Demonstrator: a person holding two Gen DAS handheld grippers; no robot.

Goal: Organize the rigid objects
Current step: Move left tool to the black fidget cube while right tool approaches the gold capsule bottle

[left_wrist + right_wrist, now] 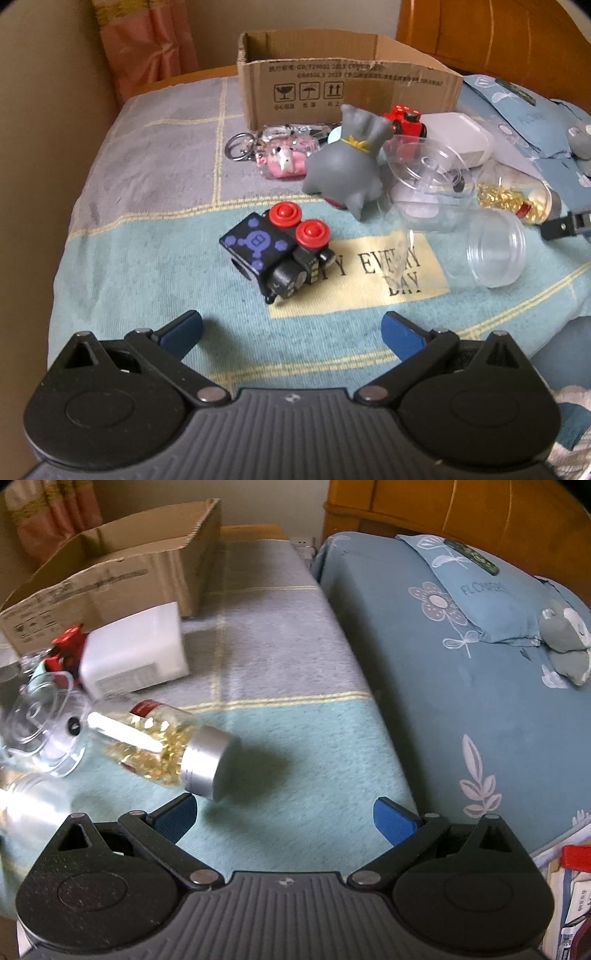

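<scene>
Two grippers hang over a bed with nothing between their blue pads: the left gripper (291, 332) has its fingers spread wide and released, and so does the right gripper (286, 812). Under both lies a blanket (147, 258) in teal and grey blocks with pale yellow lines, and a cream patch on it reads "EVERY DAY" just ahead of the left fingers. Straight ahead of those fingers a black toy (277, 251) with purple dots and two red caps sits on the blanket. Beyond it stands a grey figurine (347, 162), with a pink keychain (280, 155) to its left, a red toy (404, 120) and a white box (458, 138) behind it, and clear cups (495, 251) tipped over to its right. At the far end is an open carton (347, 88) printed with handling symbols and small text too fine to read. Just ahead of the right gripper's left finger a bottle (162, 746) of gold capsules lies on its side, silver cap toward the camera. Right of the right fingers a blue floral sheet (461, 664) covers the mattress, with a pillow (480, 590) marked "FLOWERS". A wooden headboard (461, 509) and a pink curtain (147, 44) stand behind.
</scene>
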